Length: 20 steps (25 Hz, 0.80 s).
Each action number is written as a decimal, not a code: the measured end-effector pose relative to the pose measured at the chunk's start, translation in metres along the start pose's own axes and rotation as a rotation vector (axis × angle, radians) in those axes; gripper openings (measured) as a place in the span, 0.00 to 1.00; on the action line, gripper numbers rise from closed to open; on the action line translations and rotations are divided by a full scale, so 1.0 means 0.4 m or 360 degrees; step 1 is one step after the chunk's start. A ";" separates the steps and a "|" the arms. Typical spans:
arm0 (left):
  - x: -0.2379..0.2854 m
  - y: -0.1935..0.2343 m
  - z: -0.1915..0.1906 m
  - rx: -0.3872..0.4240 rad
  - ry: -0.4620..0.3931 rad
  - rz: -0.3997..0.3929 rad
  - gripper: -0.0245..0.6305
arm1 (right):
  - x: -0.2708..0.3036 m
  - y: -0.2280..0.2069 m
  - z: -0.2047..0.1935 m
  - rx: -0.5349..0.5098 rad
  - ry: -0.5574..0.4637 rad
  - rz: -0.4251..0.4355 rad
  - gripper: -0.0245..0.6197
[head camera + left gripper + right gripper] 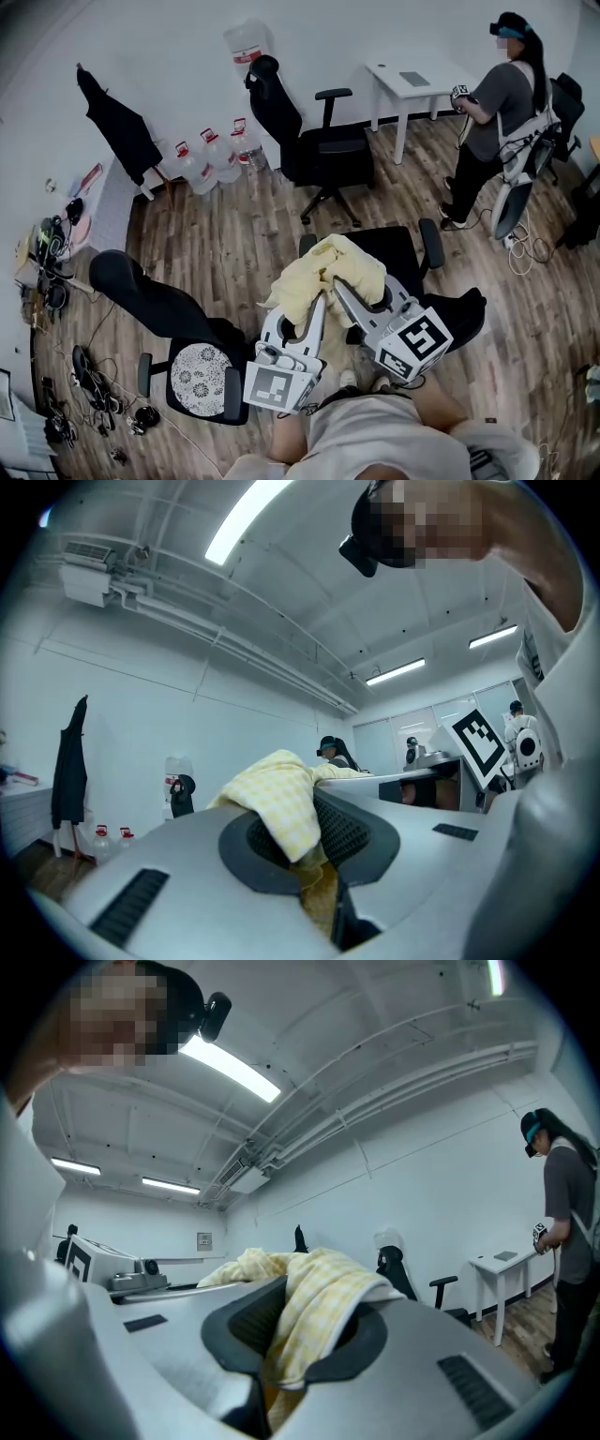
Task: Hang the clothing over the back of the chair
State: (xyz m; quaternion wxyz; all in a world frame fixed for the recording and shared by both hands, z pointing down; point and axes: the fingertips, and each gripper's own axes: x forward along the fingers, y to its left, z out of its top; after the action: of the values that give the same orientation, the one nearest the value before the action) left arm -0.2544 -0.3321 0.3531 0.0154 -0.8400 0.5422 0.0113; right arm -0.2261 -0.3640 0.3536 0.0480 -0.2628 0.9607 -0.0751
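Gripping the pale yellow checked garment [323, 265], left tongs [322, 300] and right tongs [338, 289] both clenched; I'd spread it wide before draping over the black office chair [403, 248].

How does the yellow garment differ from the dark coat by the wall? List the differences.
Colour: the yellow garment is pale and checked; the dark coat is plain black.
Pose: the yellow garment is bunched up; the dark coat hangs down full length.
Hold: the yellow garment is clamped in the left gripper and right gripper above a chair; nothing grips the dark coat.
Both are clothing.
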 end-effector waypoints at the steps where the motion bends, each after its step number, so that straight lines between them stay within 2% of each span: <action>1: 0.012 -0.007 0.002 0.0000 -0.0005 -0.0017 0.11 | -0.007 -0.012 0.004 0.0002 -0.0009 -0.0020 0.13; 13: 0.139 -0.083 0.011 -0.0008 -0.0021 -0.0194 0.11 | -0.083 -0.137 0.049 -0.0035 -0.0053 -0.0208 0.13; 20: 0.204 -0.162 0.014 -0.0010 -0.0025 -0.0299 0.11 | -0.161 -0.207 0.075 -0.0056 -0.0085 -0.0306 0.13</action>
State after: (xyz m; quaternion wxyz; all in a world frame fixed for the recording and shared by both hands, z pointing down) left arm -0.1616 -0.3797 0.3455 0.0180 -0.8871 0.4609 0.0180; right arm -0.1260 -0.4050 0.3416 0.0614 -0.3564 0.9307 -0.0554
